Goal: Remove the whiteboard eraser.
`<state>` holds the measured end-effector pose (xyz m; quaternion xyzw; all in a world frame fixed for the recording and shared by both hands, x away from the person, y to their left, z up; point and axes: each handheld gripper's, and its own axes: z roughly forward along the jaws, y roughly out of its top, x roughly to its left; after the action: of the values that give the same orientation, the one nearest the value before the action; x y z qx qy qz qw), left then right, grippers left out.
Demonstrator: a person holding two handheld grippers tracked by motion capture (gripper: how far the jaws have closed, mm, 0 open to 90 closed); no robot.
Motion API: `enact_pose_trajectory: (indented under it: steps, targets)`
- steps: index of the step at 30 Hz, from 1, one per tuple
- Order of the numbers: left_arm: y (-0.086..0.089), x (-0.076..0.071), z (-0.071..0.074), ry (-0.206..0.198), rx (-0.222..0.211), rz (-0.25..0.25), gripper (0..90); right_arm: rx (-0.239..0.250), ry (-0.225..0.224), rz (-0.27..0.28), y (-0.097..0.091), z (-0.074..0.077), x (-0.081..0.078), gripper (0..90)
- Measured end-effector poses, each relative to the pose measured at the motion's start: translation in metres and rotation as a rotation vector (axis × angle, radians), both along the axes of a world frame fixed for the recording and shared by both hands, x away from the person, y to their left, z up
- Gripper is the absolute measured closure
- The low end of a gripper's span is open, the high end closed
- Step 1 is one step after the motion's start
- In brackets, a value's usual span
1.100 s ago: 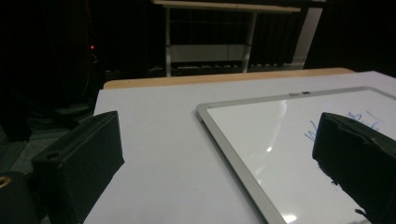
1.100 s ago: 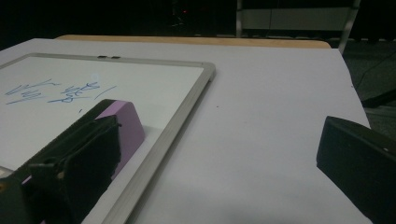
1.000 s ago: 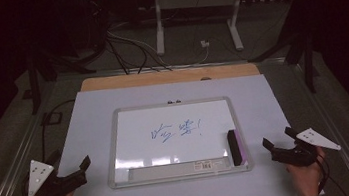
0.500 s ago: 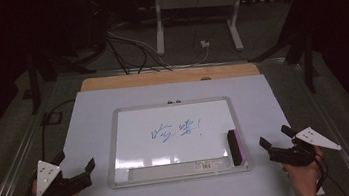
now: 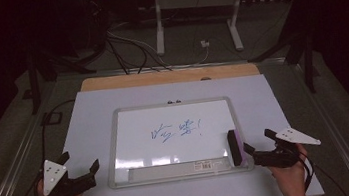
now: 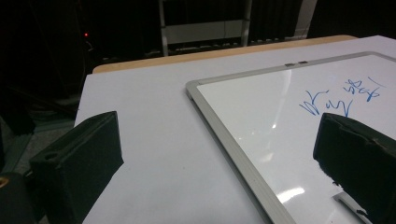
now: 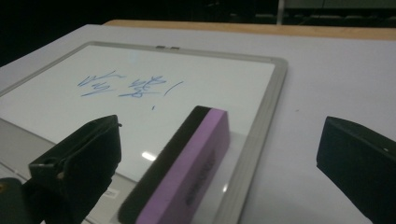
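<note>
High view: blue handwriting (image 5: 175, 129) crosses the whiteboard (image 5: 116, 135), too loose to read, and a small printed label (image 5: 212, 163) on its near tray is too small to read. Right gripper (image 5: 257, 143), jaws apart, sits at the near right with the eraser (image 5: 235, 147) just beside its tips. Left gripper (image 5: 80, 166), jaws apart, rests on the worktop (image 5: 88, 108) left of the board.

Dim room, dark surroundings, soft overhead glare on the whiteboard (image 5: 177, 133), near jaws blurred, mild grain
</note>
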<state>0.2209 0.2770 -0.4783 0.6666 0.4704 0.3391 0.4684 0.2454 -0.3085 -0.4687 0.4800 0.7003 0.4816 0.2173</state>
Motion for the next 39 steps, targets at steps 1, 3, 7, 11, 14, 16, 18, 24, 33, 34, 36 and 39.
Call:
enact_pose_trajectory:
  steps: [1,3,7,11,14,16,18,24,33,34,36,39]
  targets:
    - [0.000,0.000,0.000,-0.001,0.000,0.000,2.1,-0.001,0.007,0.004,0.002,-0.001,0.000,0.0]
    - [0.000,0.000,0.000,0.000,0.002,-0.002,2.1,-0.004,0.028,0.007,0.005,-0.002,0.002,0.0]
    - [-0.002,0.001,-0.001,0.003,0.006,-0.001,2.2,-0.021,0.077,0.001,0.013,-0.006,0.005,0.1]
    - [-0.001,0.001,-0.002,0.004,0.010,0.000,2.2,-0.067,0.105,-0.018,0.022,-0.010,0.007,7.1]
    - [-0.001,0.001,-0.002,0.006,0.012,0.003,2.2,-0.085,0.135,-0.027,0.029,-0.013,0.009,15.3]
    - [-0.001,0.001,-0.003,0.006,0.015,0.003,2.2,-0.107,0.161,-0.046,0.034,-0.016,0.011,23.0]
    - [-0.001,0.001,-0.003,0.006,0.017,0.002,2.2,-0.130,0.194,-0.074,0.038,-0.018,0.014,29.5]
    - [-0.003,0.001,-0.003,0.009,0.023,0.001,2.3,-0.106,0.249,-0.060,0.045,-0.021,0.018,44.0]
    - [-0.003,0.001,-0.003,0.008,0.033,0.002,2.3,-0.152,0.252,-0.131,0.051,-0.016,0.023,62.3]
    - [-0.003,0.001,-0.003,0.005,0.032,0.004,2.3,-0.147,0.256,-0.134,0.050,-0.016,0.024,62.6]
    - [-0.003,0.000,-0.003,0.003,0.032,0.006,2.4,-0.141,0.259,-0.136,0.049,-0.016,0.026,63.0]
    - [-0.003,0.000,-0.003,0.002,0.033,0.009,2.4,-0.142,0.250,-0.140,0.049,-0.016,0.030,63.2]
